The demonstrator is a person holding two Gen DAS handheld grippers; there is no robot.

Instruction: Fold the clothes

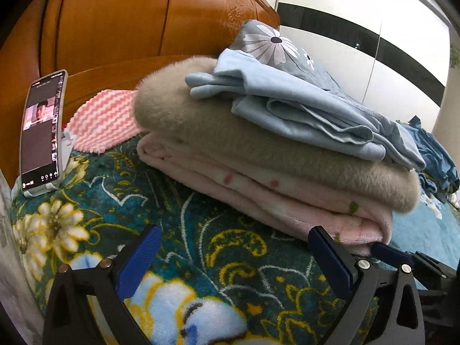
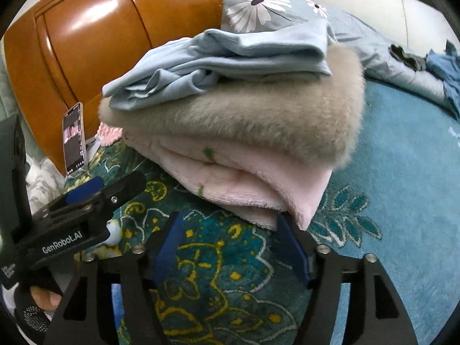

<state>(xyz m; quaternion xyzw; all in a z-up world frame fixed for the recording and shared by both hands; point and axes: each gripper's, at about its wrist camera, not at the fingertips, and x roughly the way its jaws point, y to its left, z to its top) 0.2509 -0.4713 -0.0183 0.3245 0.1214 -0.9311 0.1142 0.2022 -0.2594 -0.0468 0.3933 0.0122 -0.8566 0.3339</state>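
Partly, the scene was cut off: the bases of both claws were lost below the frame edges, and the far side of the stacked clothes was hidden behind its own bulk. A crumpled dark-blue garment point(image 1: 437, 155) far to the right of the left claw point(image 1: 234, 247) was too small to be made out clearly.

The left claw was seen spread wide, its blue-padded fingers point(image 1: 141, 258) empty above the teal floral fleece blanket point(image 1: 201, 258). The right claw point(image 2: 230, 241) was likewise held wide with nothing between its pads; whether its right finger touched the pink fleece could not be told.

Just ahead of both claws, the stack was found: a folded pale-pink fleece blanket point(image 2: 253, 184) at the bottom, a fluffy beige plush garment point(image 2: 258, 115) upon it, and a loosely folded light-blue cotton garment point(image 1: 287, 109) on top, its edges uneven. Behind it a grey daisy-print pillow point(image 1: 270, 43) was propped against the glossy orange wooden headboard point(image 1: 115, 20). Ahead-left, an upright smartphone point(image 1: 43, 132) was stood beside a pink zigzag cloth point(image 1: 106, 120).
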